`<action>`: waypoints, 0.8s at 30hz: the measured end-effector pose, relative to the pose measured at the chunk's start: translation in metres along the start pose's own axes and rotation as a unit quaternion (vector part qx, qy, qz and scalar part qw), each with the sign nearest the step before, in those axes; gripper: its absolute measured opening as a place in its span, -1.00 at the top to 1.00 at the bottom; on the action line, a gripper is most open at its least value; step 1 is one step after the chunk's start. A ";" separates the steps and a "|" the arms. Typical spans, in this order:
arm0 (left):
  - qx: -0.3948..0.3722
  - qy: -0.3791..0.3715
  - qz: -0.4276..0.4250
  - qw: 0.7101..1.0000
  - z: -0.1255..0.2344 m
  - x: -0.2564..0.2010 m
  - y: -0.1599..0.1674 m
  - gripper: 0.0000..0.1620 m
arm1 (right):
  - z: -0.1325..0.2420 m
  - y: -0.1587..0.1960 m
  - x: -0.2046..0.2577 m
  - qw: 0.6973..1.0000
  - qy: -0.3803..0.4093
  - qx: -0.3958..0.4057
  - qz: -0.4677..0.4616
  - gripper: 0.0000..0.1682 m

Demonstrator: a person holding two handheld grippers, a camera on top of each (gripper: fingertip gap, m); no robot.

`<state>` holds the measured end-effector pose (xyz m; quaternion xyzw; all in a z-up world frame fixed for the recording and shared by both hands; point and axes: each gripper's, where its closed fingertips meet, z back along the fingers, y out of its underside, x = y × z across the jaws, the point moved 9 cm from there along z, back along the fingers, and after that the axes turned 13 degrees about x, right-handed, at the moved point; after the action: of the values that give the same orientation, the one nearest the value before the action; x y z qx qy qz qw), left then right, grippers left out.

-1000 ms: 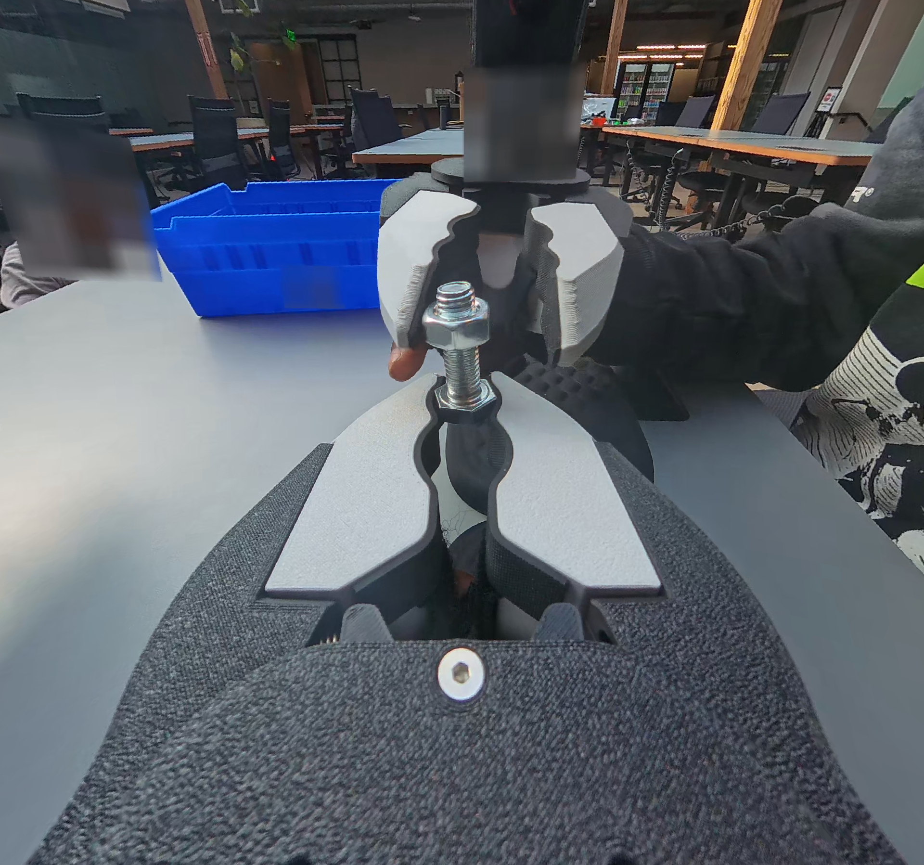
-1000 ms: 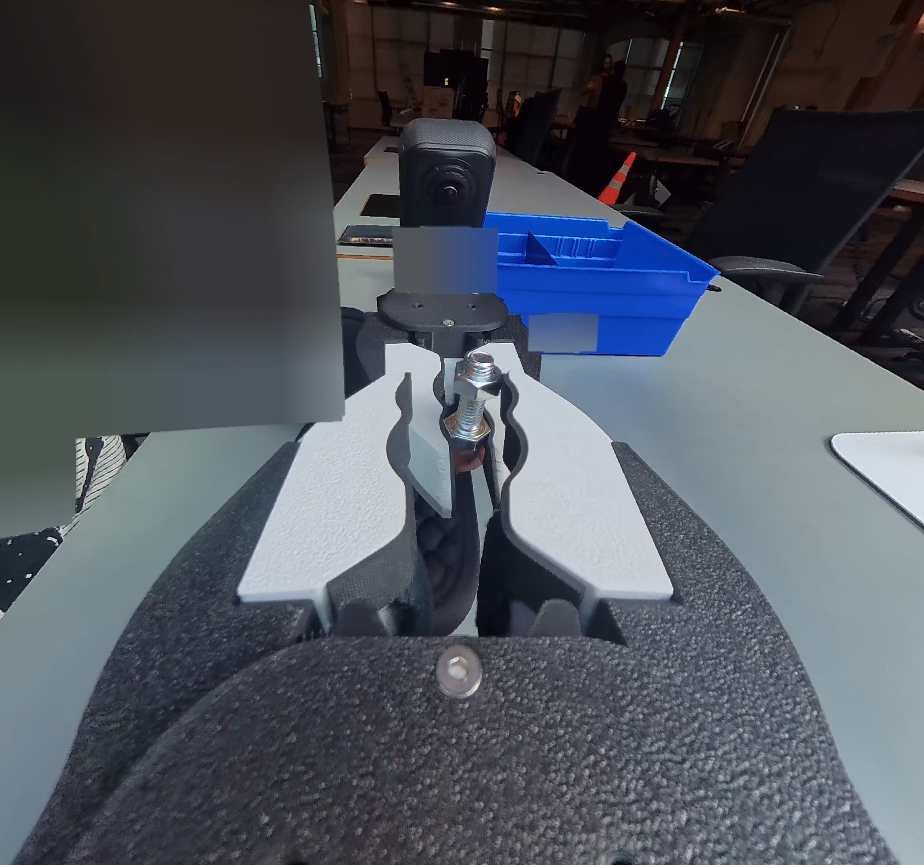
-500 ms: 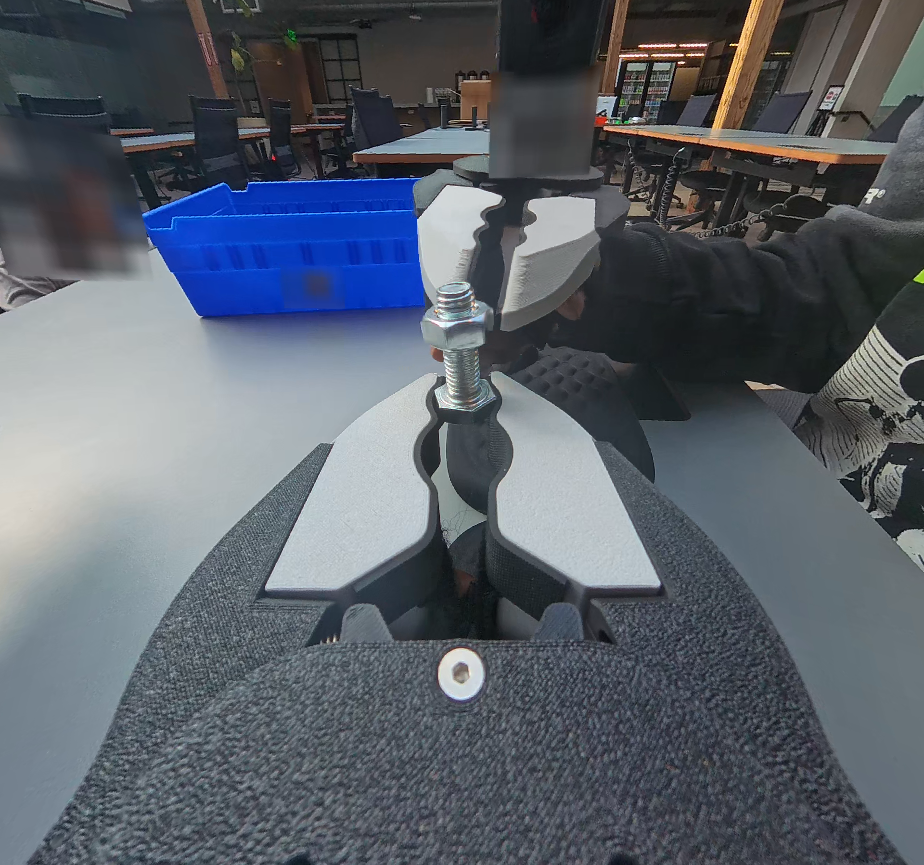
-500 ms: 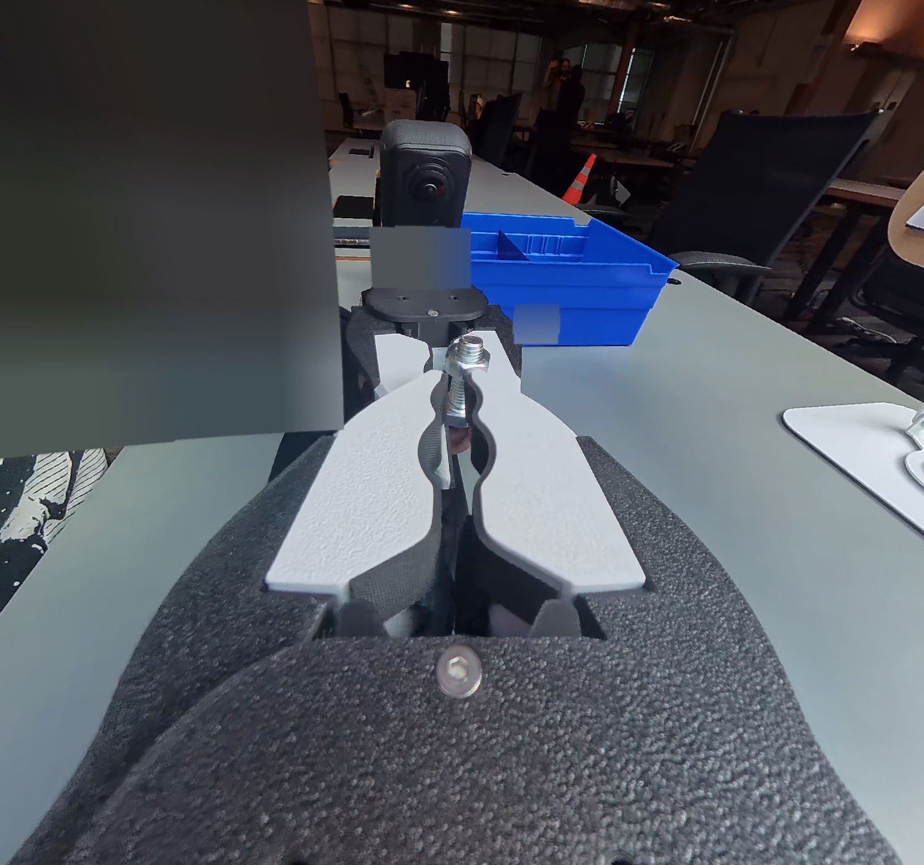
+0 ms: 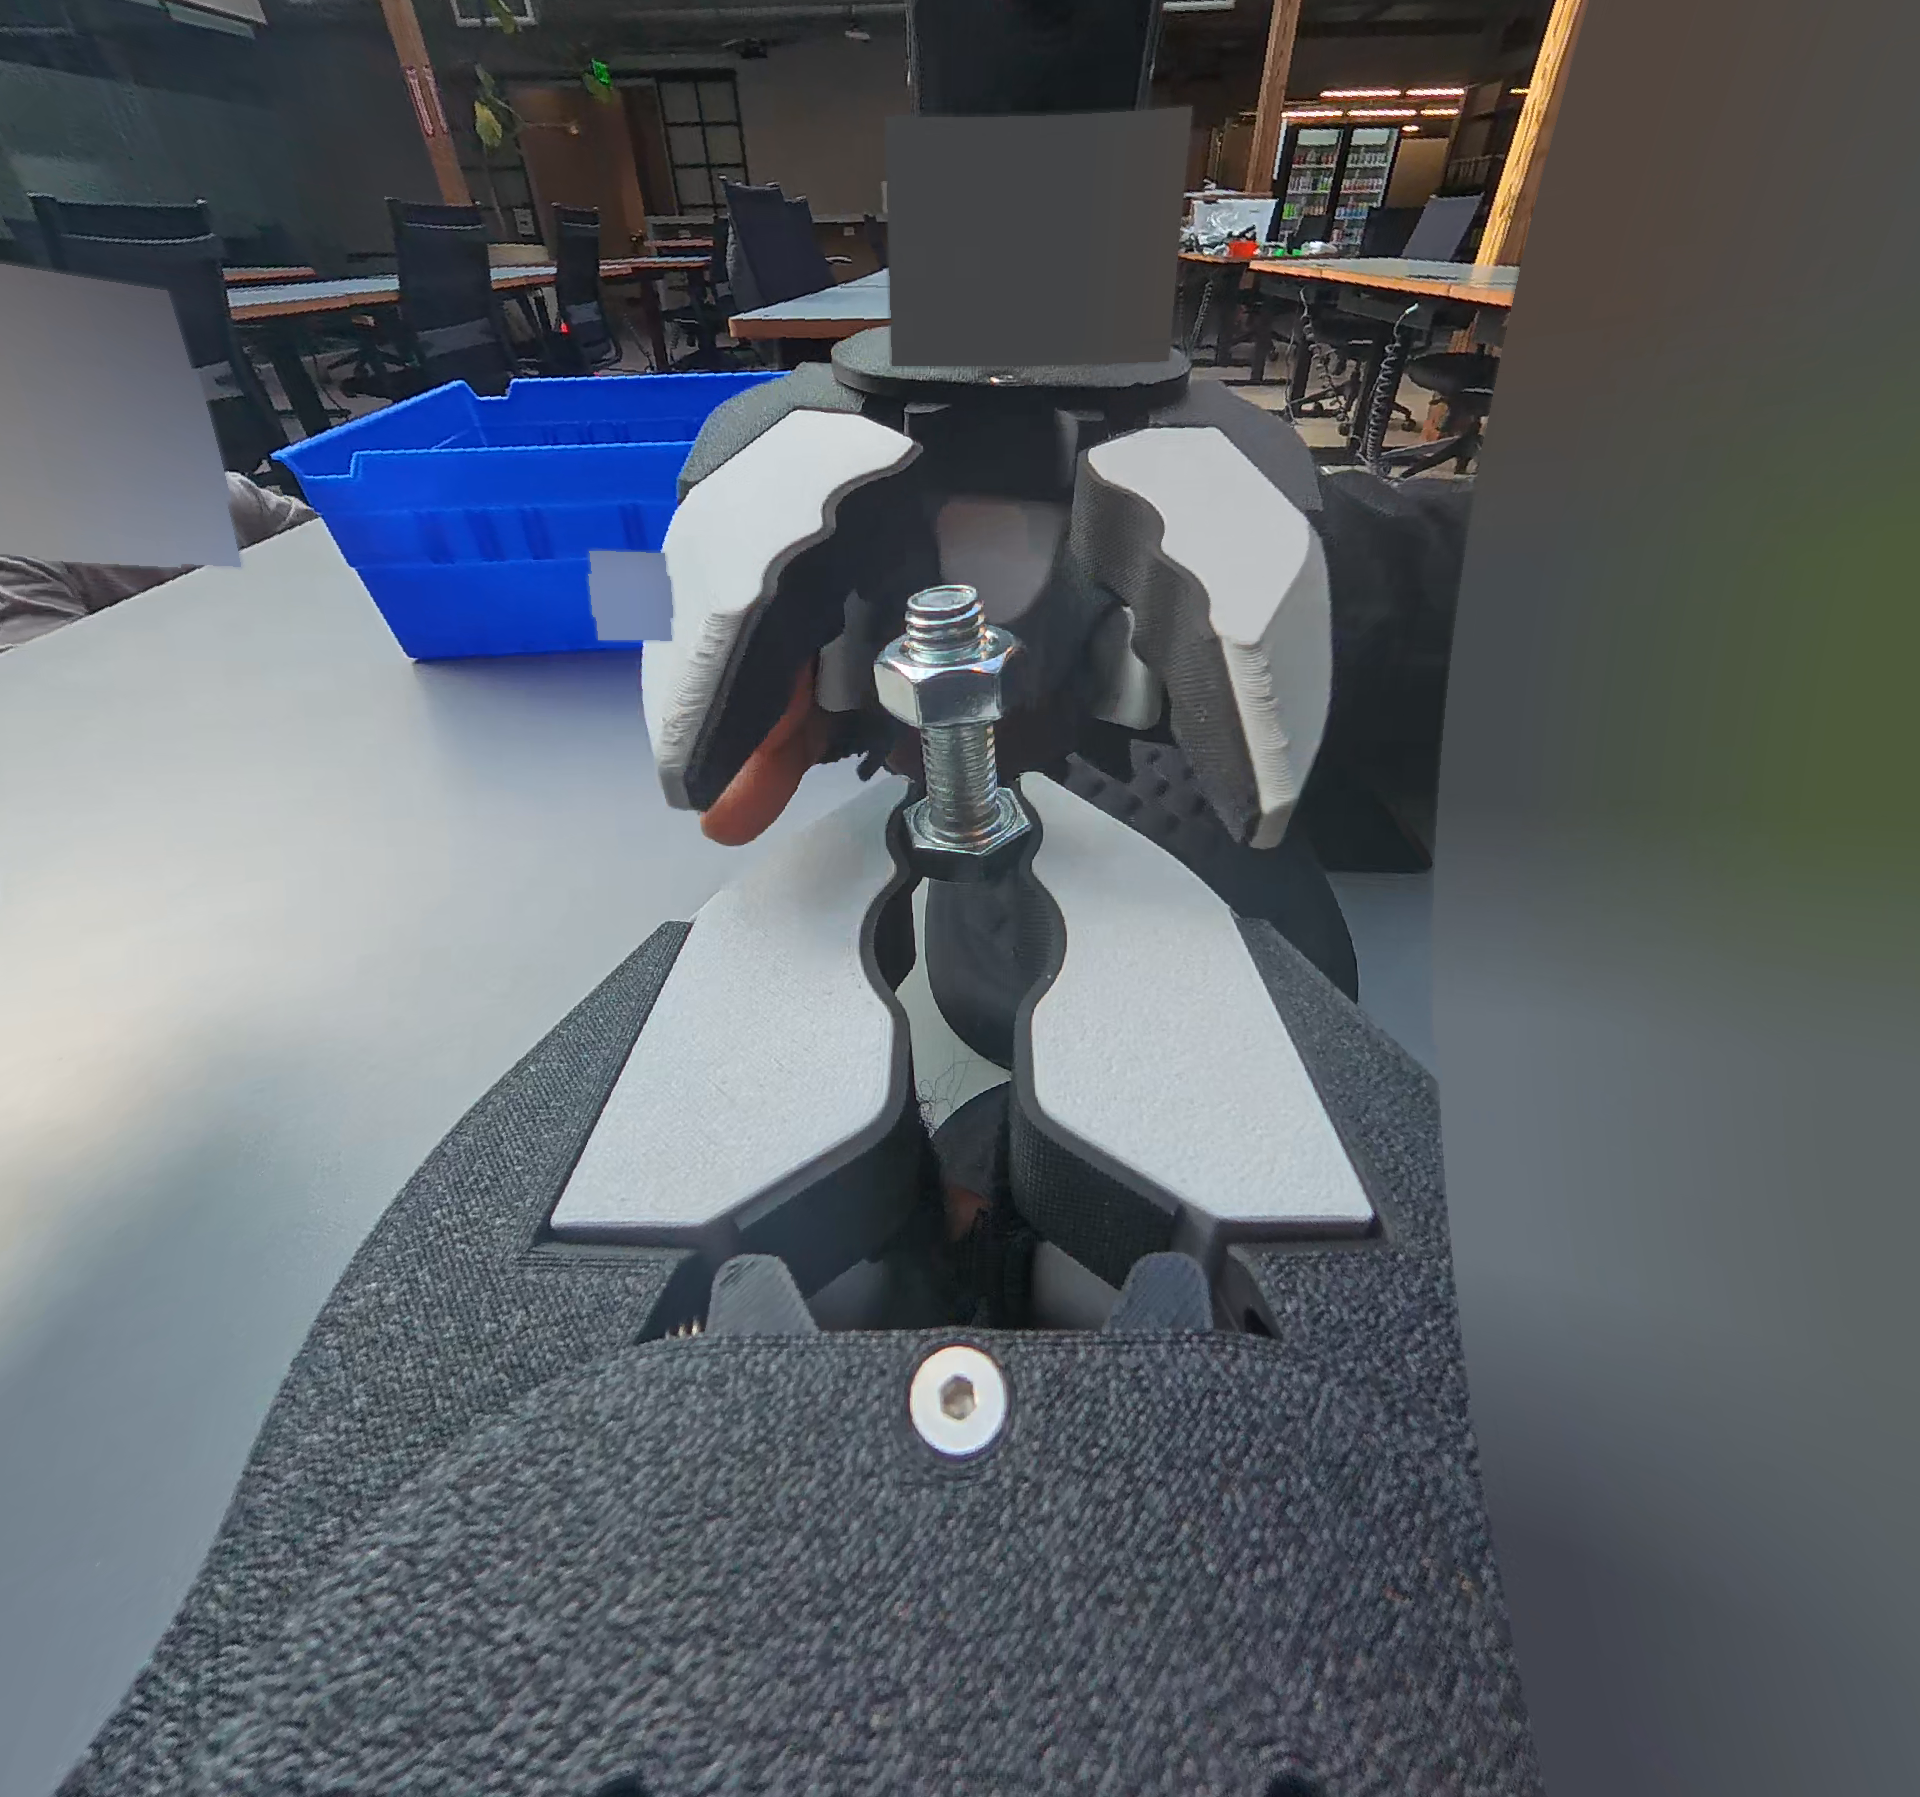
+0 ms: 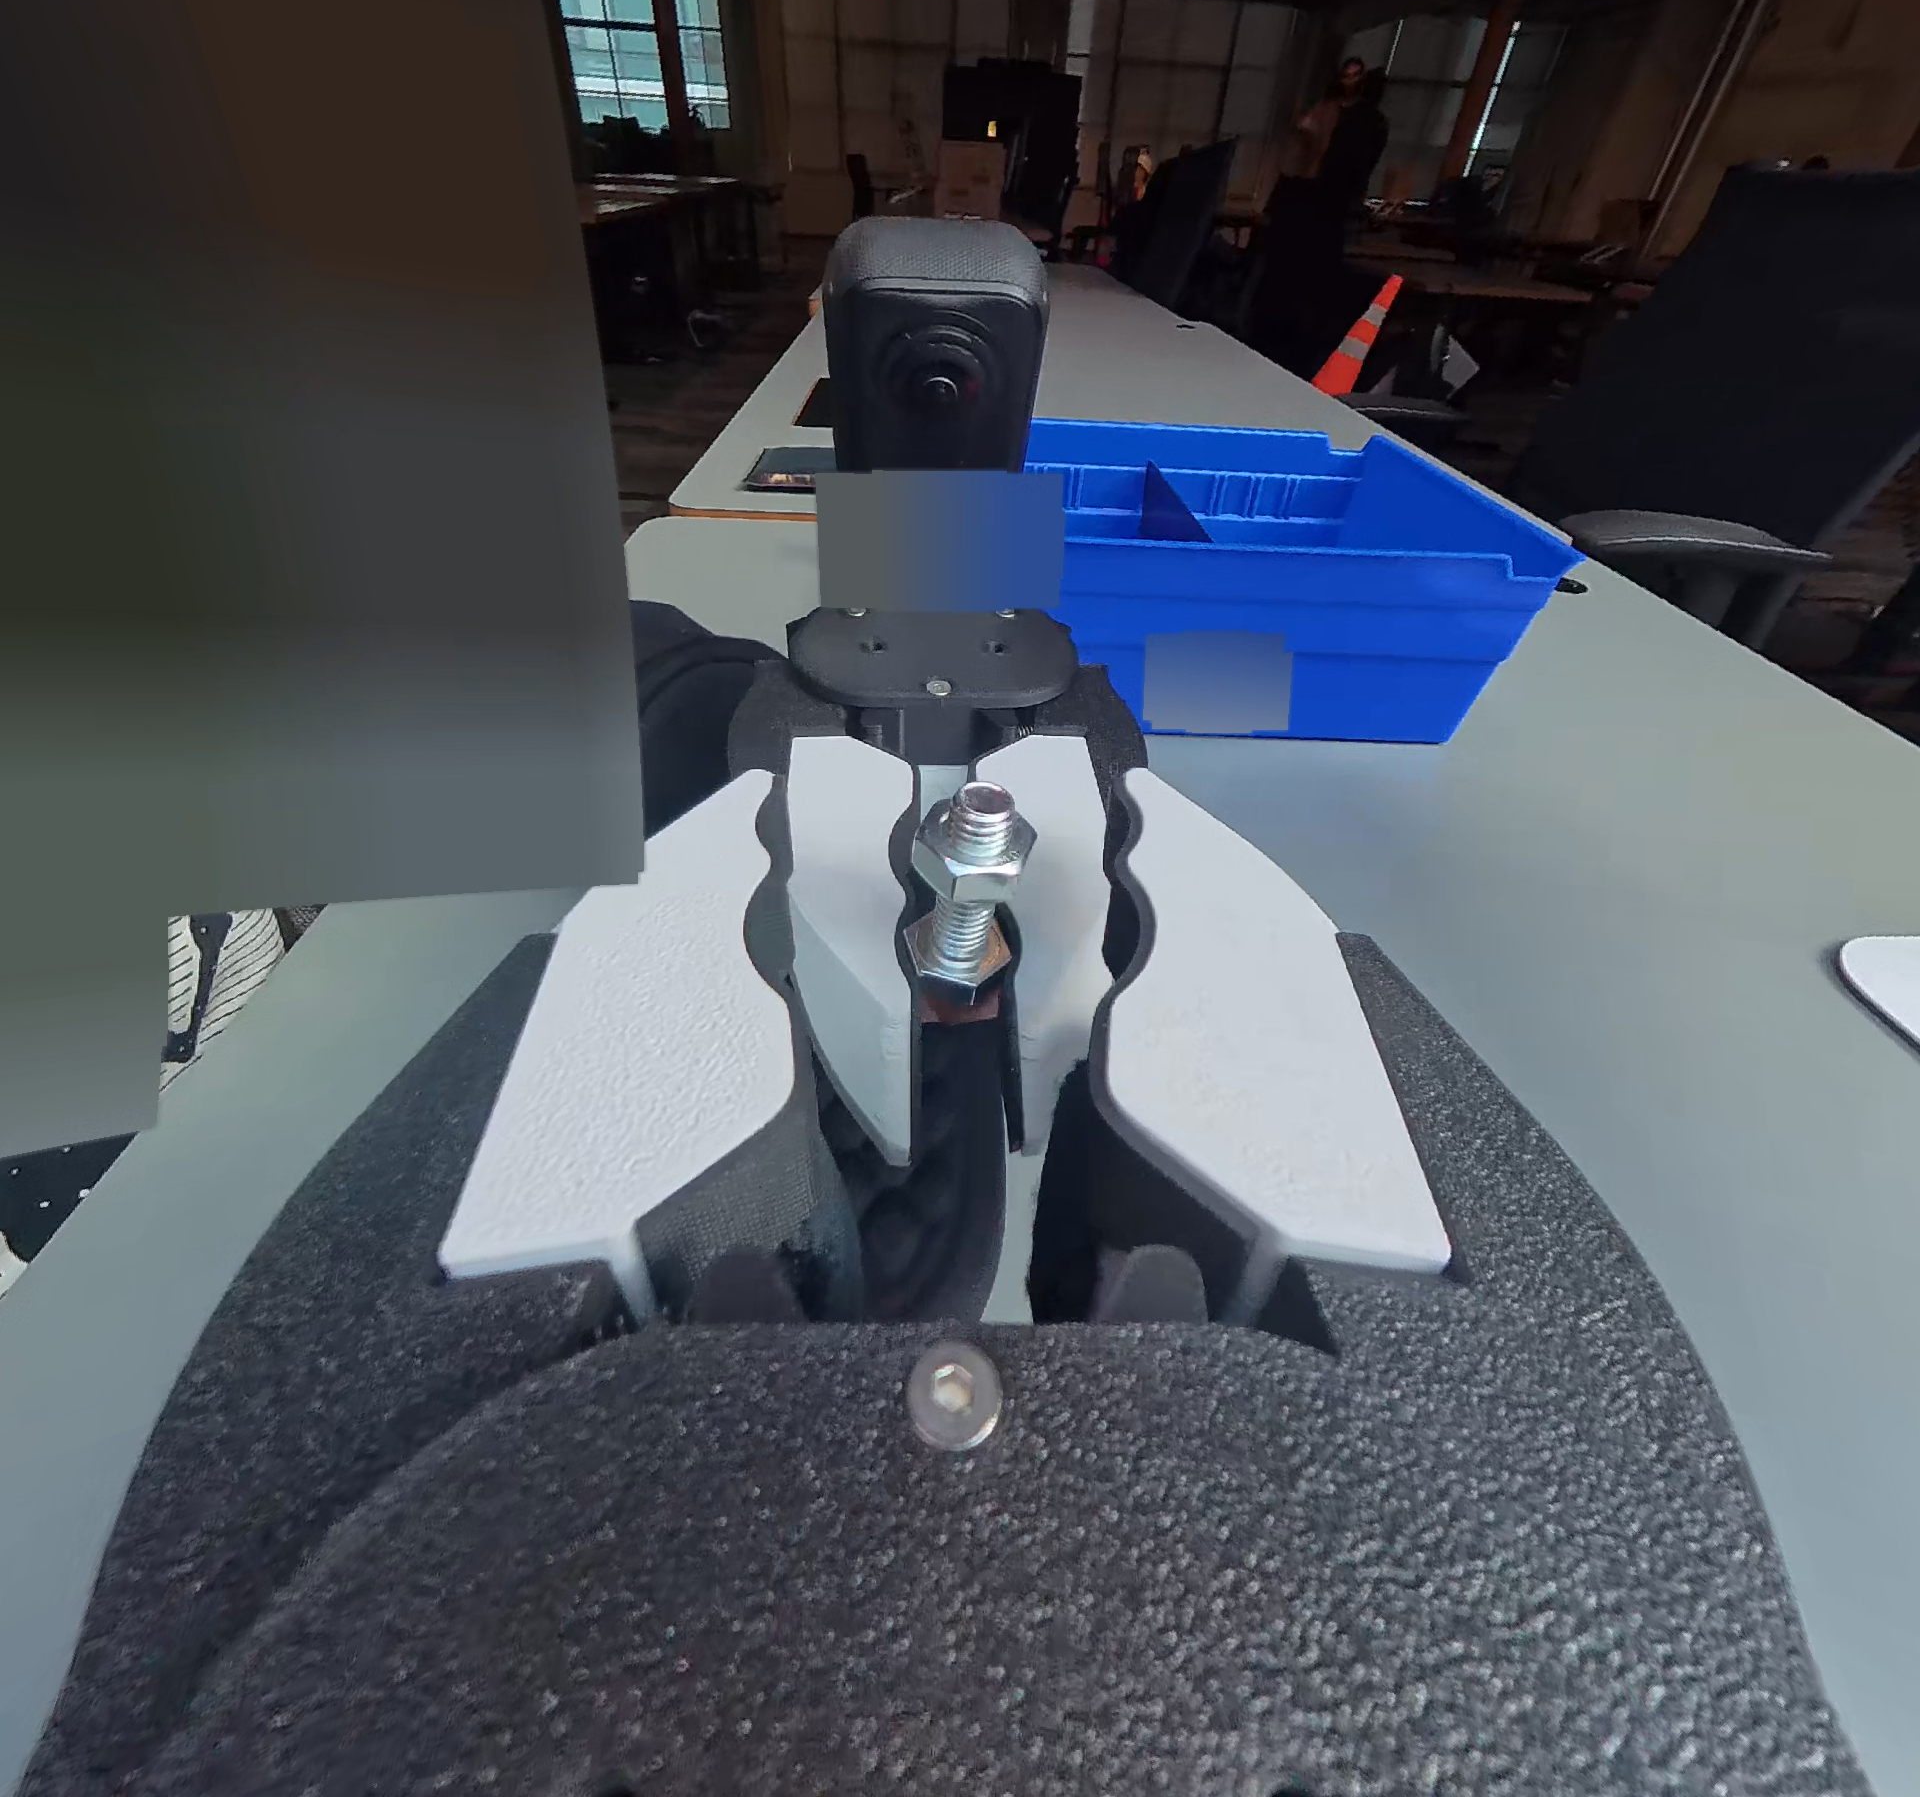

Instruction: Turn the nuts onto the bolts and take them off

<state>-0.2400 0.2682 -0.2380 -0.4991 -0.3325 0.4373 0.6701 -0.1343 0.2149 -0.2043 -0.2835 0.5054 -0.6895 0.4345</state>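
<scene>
Bolt (image 5: 961, 791) clamped upright by its head at frame centre in left gripper (image 5: 966, 848), nut (image 5: 943, 687) near its tip; right gripper (image 5: 982, 625) spread wide around nut, untouching; blue bin (image 5: 499, 521) upper left, bare table (image 5: 260, 864) left; labels blurred

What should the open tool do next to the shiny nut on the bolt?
Probably close the right tool on the hex nut so it can turn it. The left tool already clamps the bolt by its head, upright, and the nut sits high on the threads near the tip. The right tool's fingers stand open on either side, not touching it.
</scene>
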 end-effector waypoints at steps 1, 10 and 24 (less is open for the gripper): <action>0.000 0.000 0.000 1.000 0.000 0.000 0.000 0.83 | -0.002 0.000 0.000 1.000 -0.002 0.001 0.002 0.32; -0.002 0.000 0.003 1.000 0.000 0.000 0.000 0.82 | 0.004 0.004 0.007 1.000 0.009 -0.008 0.002 0.47; -0.004 -0.001 0.002 1.000 0.000 0.000 0.000 0.83 | 0.026 0.011 0.012 0.998 0.061 -0.024 -0.013 0.73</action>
<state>-0.2399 0.2679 -0.2377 -0.5017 -0.3341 0.4382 0.6669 -0.1149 0.1914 -0.2073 -0.2578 0.5435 -0.6990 0.3867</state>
